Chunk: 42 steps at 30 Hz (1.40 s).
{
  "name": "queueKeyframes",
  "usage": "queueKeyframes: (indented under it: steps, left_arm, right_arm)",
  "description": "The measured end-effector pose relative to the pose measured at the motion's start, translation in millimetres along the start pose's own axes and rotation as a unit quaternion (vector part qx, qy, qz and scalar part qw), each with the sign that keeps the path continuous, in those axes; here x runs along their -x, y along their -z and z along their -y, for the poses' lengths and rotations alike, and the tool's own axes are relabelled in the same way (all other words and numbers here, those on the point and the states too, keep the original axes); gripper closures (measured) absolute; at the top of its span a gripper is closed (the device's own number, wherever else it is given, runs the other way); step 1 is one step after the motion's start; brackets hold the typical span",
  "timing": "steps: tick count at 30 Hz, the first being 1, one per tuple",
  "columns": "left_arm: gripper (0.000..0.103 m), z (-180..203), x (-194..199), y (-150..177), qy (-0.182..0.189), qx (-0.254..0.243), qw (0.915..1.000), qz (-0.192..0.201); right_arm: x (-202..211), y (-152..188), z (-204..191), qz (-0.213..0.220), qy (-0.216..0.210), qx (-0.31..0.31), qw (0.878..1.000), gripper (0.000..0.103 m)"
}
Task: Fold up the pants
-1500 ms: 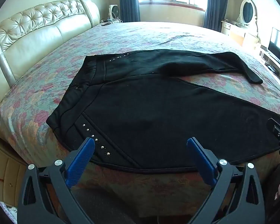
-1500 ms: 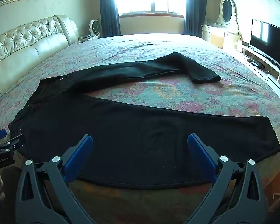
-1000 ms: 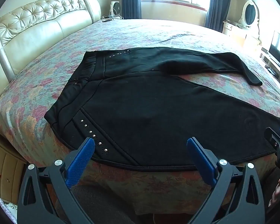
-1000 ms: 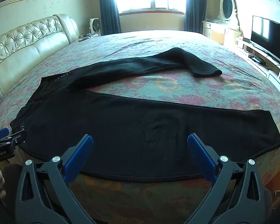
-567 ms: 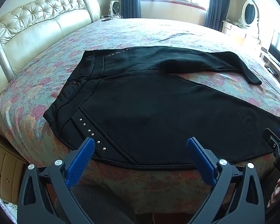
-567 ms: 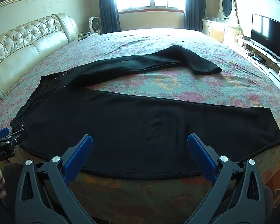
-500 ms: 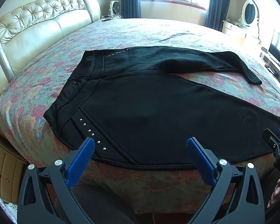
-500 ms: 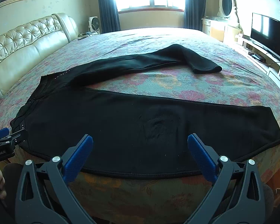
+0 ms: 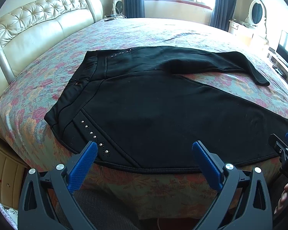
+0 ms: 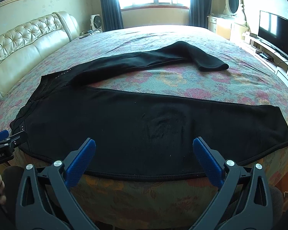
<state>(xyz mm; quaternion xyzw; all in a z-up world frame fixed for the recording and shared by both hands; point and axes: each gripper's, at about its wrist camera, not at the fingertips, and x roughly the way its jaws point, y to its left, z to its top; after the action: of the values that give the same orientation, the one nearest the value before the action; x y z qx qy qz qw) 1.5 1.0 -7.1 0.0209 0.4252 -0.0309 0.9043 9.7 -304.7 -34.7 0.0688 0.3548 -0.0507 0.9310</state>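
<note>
Both claws hung spread and empty at the lower frame edge: left gripper and right gripper, just short of the bed's near edge. Beyond them black pants lay flat mid-frame, legs splayed rightward; a tufted headboard filled the upper left.

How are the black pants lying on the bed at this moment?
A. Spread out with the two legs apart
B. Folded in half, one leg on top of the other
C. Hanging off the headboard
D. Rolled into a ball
A: the pants lie flat on the bed, floral cover showing between the near leg and far leg.
</note>
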Motion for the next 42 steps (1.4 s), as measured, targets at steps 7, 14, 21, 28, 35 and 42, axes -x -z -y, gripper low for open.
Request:
queueKeyframes:
  steps: [7,14,21,28,35,42]
  left_arm:
    - [0.004,0.5,-0.1,0.0,0.0,0.0,1.0,-0.001]
    - [0.004,1.2,-0.1,0.5,0.0,0.001,1.0,-0.001]
    - [0.004,1.2,-0.1,0.2,-0.001,0.001,1.0,-0.001]
    - [0.004,1.2,-0.1,0.5,0.0,0.001,1.0,-0.002]
    - [0.004,1.7,0.2,0.9,-0.002,0.001,1.0,-0.002]
    - [0.004,1.4,0.3,1.2,0.0,0.001,1.0,-0.003]
  right_arm:
    - [-0.4,1.0,0.9,-0.001,0.001,-0.001,1.0,0.002]
    - [-0.8,0.9,1.7,-0.002,0.002,-0.002,1.0,0.002]
    - [-1.0,1.7,3.3,-0.004,0.004,-0.003,1.0,0.002]
    - [-1.3,1.4,4.7,-0.005,0.005,-0.003,1.0,0.002]
    - [-1.6,1.1,4.4,-0.006,0.005,-0.003,1.0,0.002]
    - [-1.6,1.1,4.4,-0.006,0.005,-0.003,1.0,0.002]
